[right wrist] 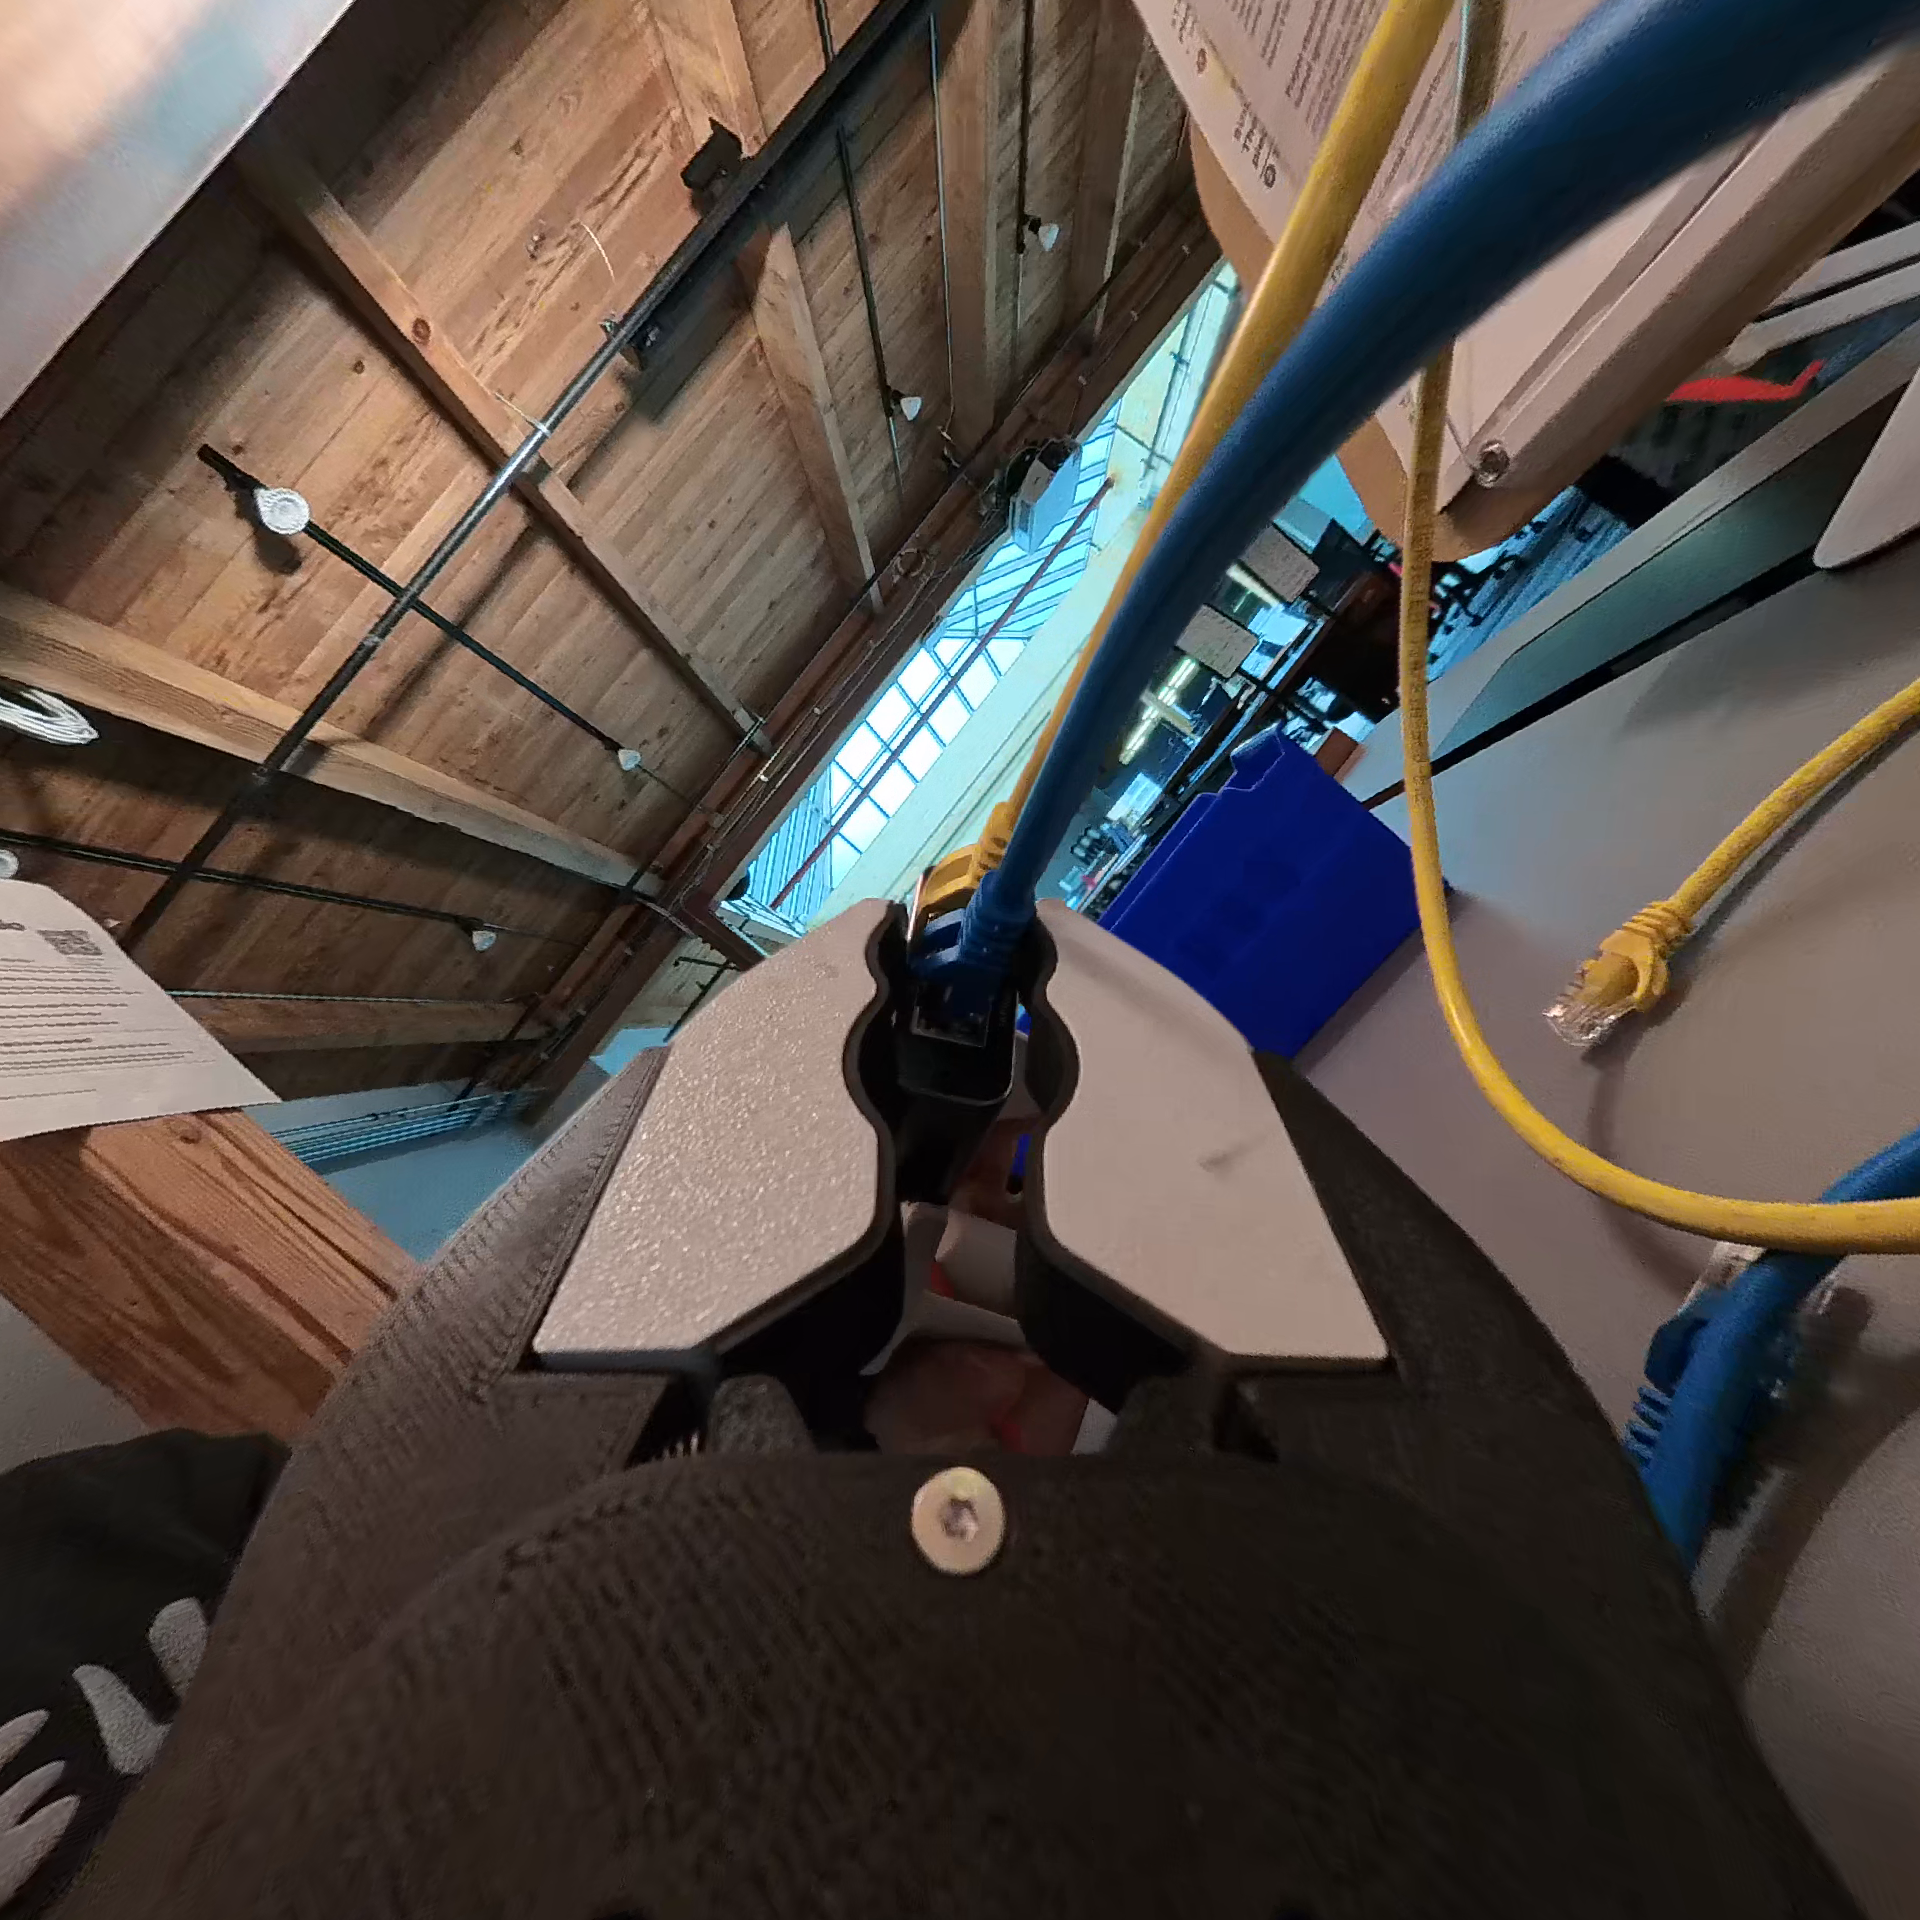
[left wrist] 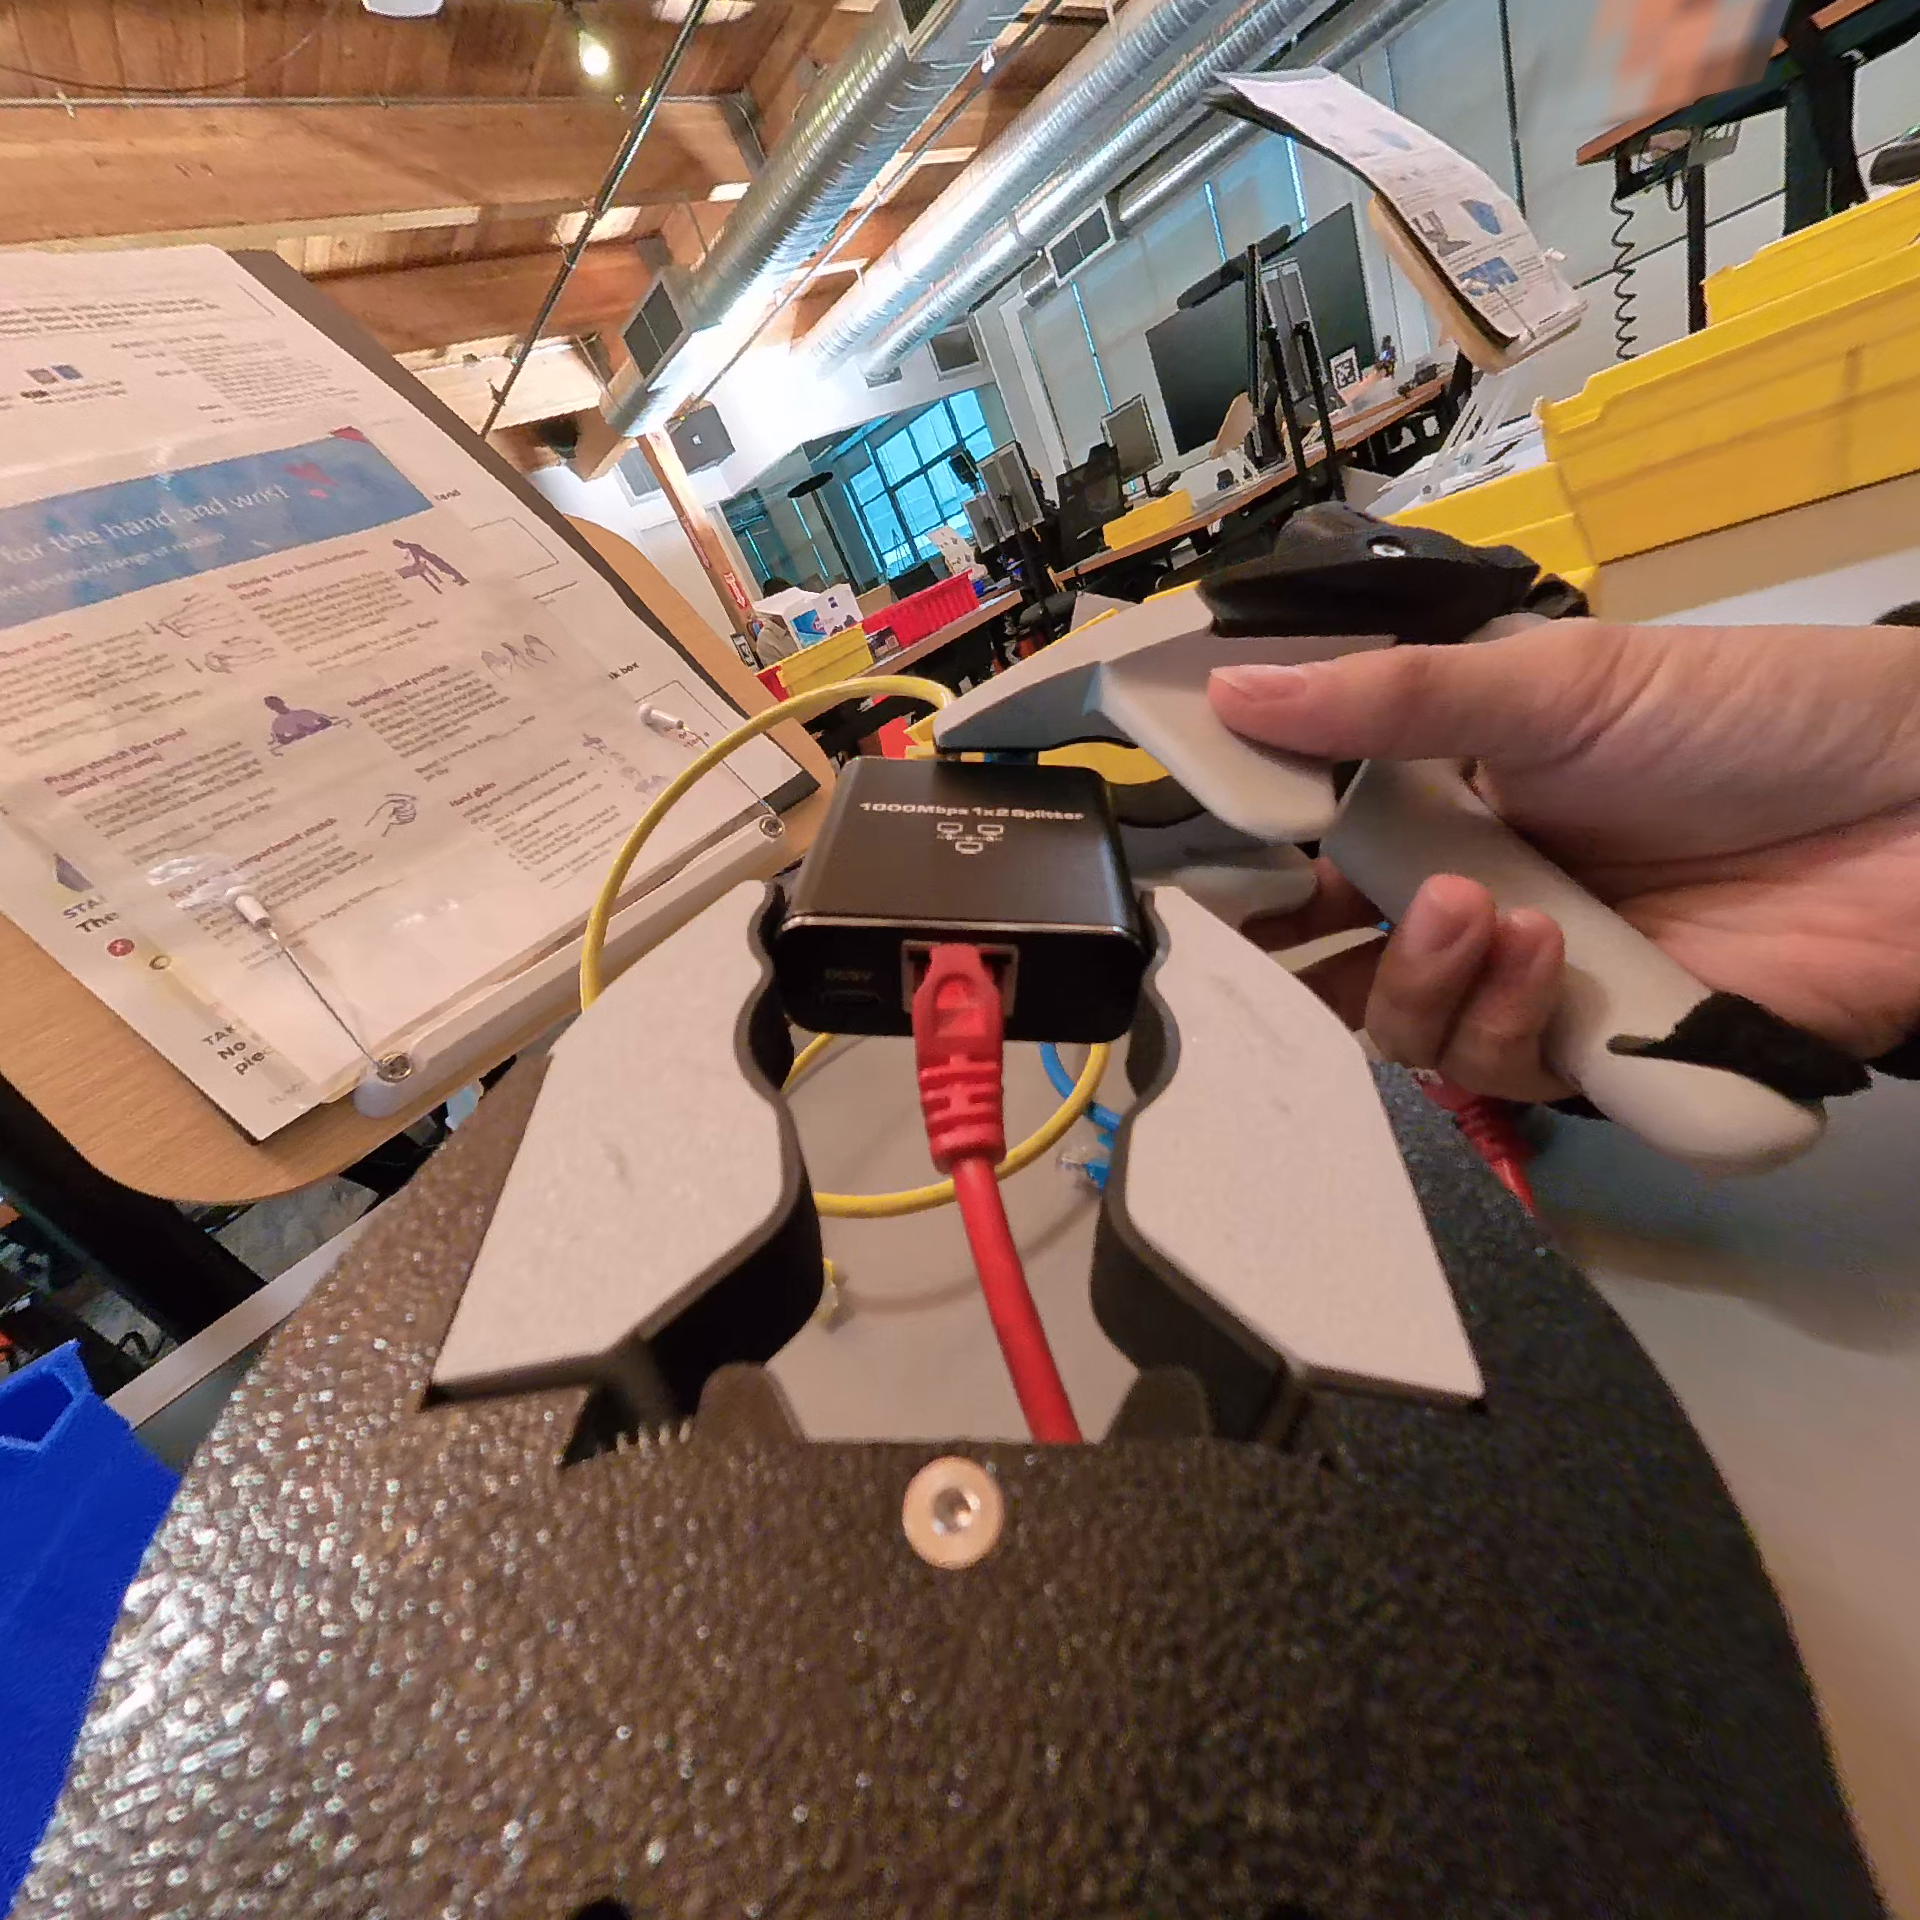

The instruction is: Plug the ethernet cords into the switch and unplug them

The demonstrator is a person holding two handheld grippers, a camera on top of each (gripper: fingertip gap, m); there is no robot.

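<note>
An open-plan lab or workshop office: timber ceiling [left wrist: 312, 135] with silver ducts [left wrist: 1039, 208], long desks [left wrist: 1247, 499] carrying monitors [left wrist: 1216, 364], yellow bins [left wrist: 1714, 395], a blue bin [right wrist: 1268, 914], big factory windows [left wrist: 914, 468] at the far end.

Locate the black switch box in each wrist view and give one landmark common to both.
Left wrist view: the black switch box sits centre frame, clamped between the left gripper fingers, red cord plugged in.
Right wrist view: only its narrow end shows, between the right gripper fingertips.
Shared landmark: the yellow cord.
</note>
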